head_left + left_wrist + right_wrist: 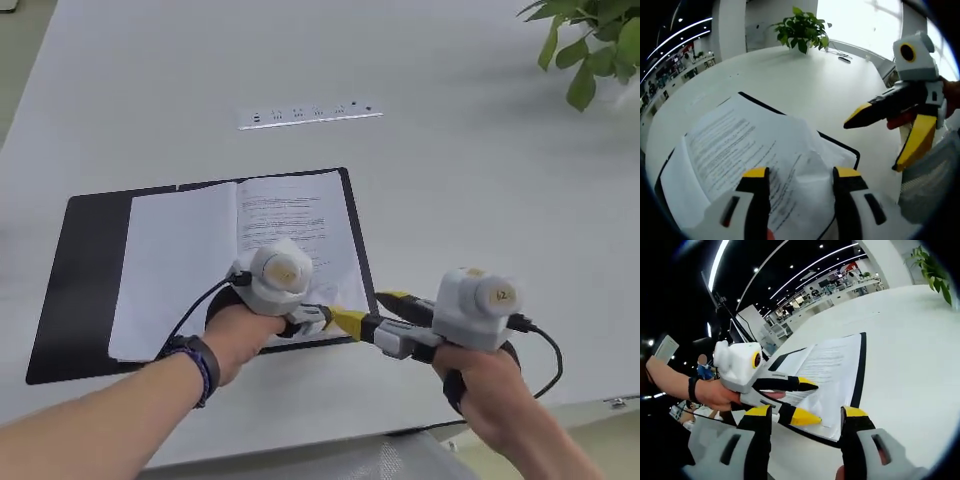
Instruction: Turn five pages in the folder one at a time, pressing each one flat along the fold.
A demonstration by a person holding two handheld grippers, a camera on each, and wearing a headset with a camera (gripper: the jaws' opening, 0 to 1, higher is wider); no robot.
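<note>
Yellow-tipped left gripper (800,175), jaws wide apart, white printed paper page (740,140) directly ahead; yellow-tipped right gripper (805,415), jaws equally wide, open black folder (860,367) ahead.

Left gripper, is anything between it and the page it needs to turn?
Nothing visible. The left gripper is open right over the page's corner; the right gripper hovers off to the side, beyond the folder's edge.
</note>
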